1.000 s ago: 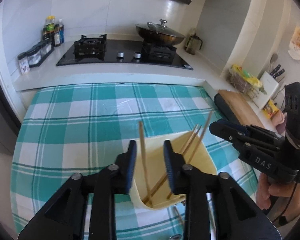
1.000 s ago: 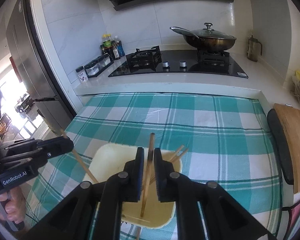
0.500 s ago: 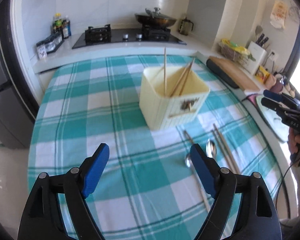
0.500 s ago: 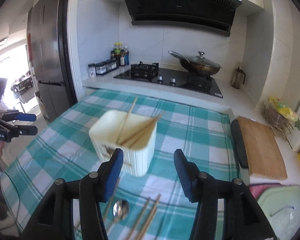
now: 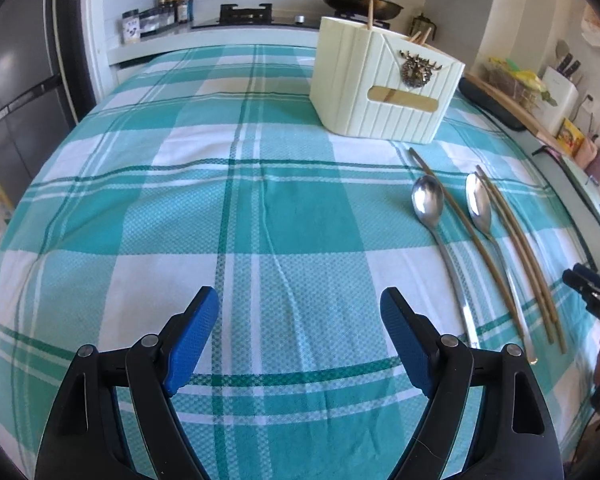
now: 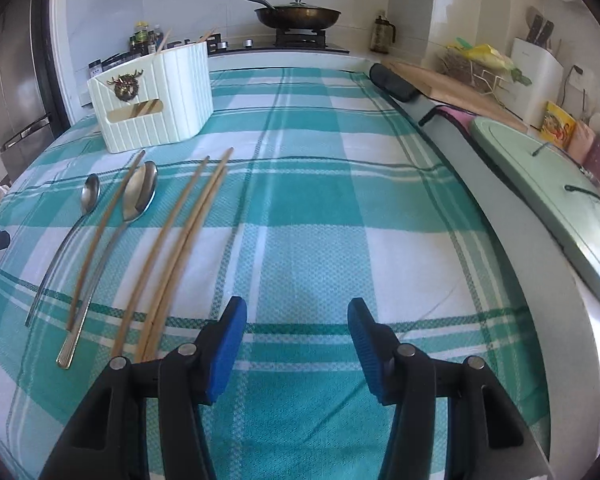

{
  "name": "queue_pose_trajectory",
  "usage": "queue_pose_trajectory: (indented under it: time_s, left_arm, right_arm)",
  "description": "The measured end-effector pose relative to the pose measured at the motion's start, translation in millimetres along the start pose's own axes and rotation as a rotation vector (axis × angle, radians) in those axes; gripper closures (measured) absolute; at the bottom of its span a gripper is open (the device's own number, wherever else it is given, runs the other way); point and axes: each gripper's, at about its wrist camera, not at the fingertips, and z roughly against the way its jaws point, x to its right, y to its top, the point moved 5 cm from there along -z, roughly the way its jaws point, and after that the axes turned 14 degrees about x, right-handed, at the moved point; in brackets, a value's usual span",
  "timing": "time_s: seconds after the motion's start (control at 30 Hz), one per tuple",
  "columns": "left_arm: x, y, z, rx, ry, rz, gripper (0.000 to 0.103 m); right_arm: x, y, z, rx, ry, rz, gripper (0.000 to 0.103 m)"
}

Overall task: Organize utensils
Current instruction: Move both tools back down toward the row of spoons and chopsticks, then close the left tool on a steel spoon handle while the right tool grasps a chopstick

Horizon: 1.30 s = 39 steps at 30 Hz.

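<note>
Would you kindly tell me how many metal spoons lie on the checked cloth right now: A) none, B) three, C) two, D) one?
C: two metal spoons lie on the cloth, a smaller one and a larger one, among three loose chopsticks in front of the cream holder.

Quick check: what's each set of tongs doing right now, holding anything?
Left tongs: open, holding nothing, over bare tablecloth.
Right tongs: open, holding nothing, just right of the loose chopsticks.
</note>
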Motion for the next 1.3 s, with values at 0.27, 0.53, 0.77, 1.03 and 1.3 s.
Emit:
queue_pose_trajectory:
  time_s: [0.27,0.53,0.77,1.03,1.3]
  left_arm:
    - [-2,-14,-7,0.000,0.024,0.001,0.015]
    - [12,-6,1,0.022,-0.003,0.009,0.014]
    - [79,11,-11,-0.005,-0.124,-0.065,0.014]
    - [109,-4,-39,-0.019,-0.033,-0.206,0.018]
    - [98,-2,-40,-0.008,-0.008,-0.168,0.044]
  right_arm:
    - [4,-11,-5,-0.026,-0.002,-0.058,0.049]
    - [4,-13,-7,-0.030,-0.033,-0.044,0.049]
    - [5,-12,-7,-0.030,-0.029,-0.049,0.049]
    - [4,-12,-7,-0.030,-0.030,-0.048,0.049]
    - [-25,7,5,-0.006,0.142,-0.106,0.049]
